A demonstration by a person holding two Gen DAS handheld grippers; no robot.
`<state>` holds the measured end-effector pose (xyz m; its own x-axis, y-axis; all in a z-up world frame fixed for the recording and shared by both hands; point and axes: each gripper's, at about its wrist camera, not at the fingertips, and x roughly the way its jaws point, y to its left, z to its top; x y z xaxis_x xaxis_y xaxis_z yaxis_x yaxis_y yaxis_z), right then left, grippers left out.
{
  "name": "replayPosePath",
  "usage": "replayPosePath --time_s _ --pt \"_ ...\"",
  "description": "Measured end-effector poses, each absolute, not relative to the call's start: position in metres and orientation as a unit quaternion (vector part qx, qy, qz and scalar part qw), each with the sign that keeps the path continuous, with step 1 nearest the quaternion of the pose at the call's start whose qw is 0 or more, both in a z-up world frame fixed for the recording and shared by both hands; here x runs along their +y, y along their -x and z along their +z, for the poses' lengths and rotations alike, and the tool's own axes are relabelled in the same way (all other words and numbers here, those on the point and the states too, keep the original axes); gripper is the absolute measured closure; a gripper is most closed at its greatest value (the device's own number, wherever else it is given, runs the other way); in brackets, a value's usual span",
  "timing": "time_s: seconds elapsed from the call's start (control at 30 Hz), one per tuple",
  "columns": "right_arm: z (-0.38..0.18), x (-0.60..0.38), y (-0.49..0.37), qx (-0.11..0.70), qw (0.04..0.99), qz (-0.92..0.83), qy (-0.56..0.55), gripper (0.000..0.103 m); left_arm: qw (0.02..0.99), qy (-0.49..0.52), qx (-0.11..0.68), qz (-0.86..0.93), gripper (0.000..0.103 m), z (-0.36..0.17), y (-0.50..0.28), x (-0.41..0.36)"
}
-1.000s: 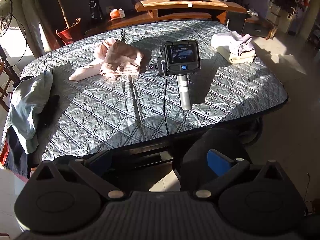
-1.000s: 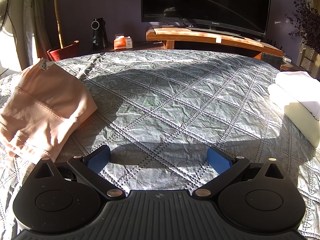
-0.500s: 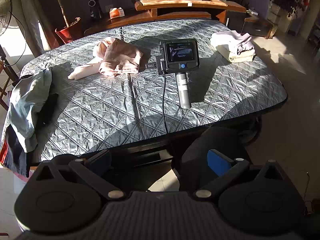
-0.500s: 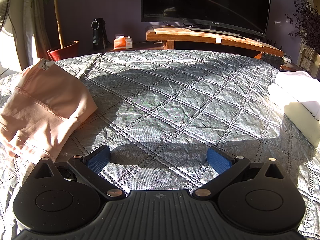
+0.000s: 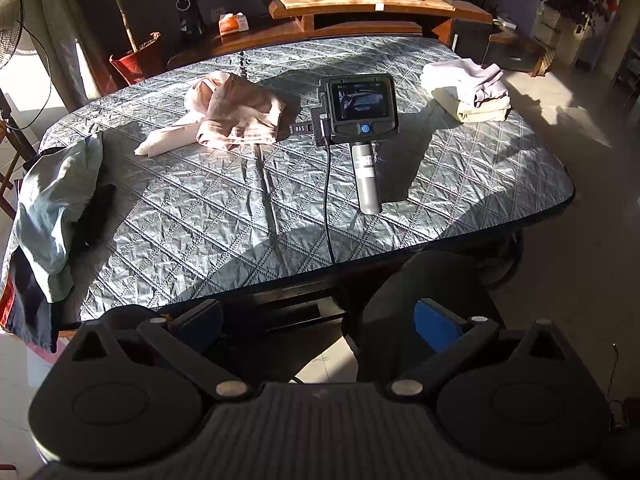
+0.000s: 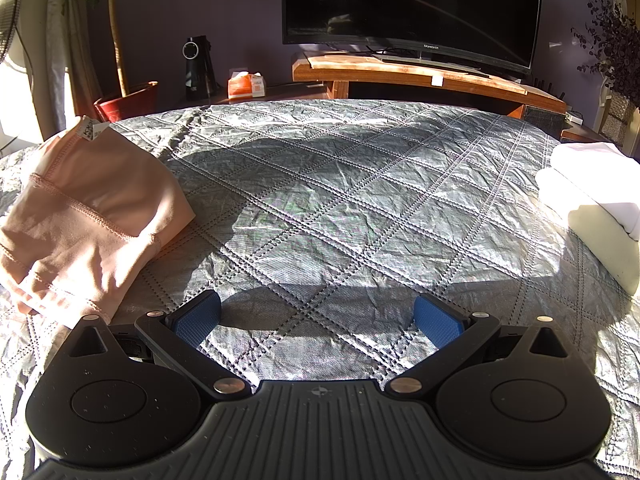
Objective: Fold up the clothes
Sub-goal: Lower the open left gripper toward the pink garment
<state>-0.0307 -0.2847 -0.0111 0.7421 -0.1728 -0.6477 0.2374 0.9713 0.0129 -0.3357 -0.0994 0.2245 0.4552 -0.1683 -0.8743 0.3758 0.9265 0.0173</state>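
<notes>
The left claw is held up in the air, back from the near edge of the desk, and it looks down on the whole top. Its two blue pads are wide apart and hold nothing. The right claw lies flat on the desk's gray quilted cover; from the left wrist view you can see it as a black box with a small screen and a gray handle. Its blue fingers are spread wide too, with only bare cover between them. A crumpled pink garment sits on the desk just to the left of the right claw, close to it, and I cannot tell if they touch. A neat folded pile of pale clothes sits near the far right side of the desk. A light green garment hangs over the left edge, with something dark under it. Behind the desk there is a big dark TV on a wooden stand, a plant in a red pot, and an orange tissue box.
</notes>
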Motion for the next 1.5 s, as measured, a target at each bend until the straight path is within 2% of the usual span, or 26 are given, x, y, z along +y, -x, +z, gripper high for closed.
replayPosePath --time_s 0.3,0.5,0.8,1.0,1.23,1.33,1.5 --pt "-0.011 -0.285 0.031 0.342 0.932 -0.110 -0.047 0.000 0.845 -0.092 0.500 -0.163 0.001 0.220 0.328 -0.095" --pt "-0.011 -0.285 0.031 0.342 0.932 -0.110 -0.047 0.000 0.864 -0.090 0.478 -0.134 0.001 0.200 0.280 -0.078" --pt "-0.011 -0.285 0.031 0.342 0.932 -0.110 -0.047 0.000 0.909 -0.049 0.414 -0.029 0.001 0.125 0.148 -0.024" --pt "-0.011 -0.285 0.031 0.342 0.932 -0.110 -0.047 0.000 0.909 -0.037 0.415 -0.030 0.005 0.062 0.075 -0.017" --pt "-0.011 -0.285 0.031 0.342 0.932 -0.110 -0.047 0.000 0.918 -0.038 0.395 -0.030 0.005 0.015 0.032 -0.007" --pt "-0.011 -0.285 0.031 0.342 0.932 -0.110 -0.047 0.000 0.917 -0.022 0.395 -0.058 0.001 0.000 0.021 -0.004" --pt "-0.011 -0.284 0.031 0.342 0.932 -0.110 -0.047 0.000 0.938 -0.050 0.341 -0.030 0.000 -0.011 0.022 -0.017"
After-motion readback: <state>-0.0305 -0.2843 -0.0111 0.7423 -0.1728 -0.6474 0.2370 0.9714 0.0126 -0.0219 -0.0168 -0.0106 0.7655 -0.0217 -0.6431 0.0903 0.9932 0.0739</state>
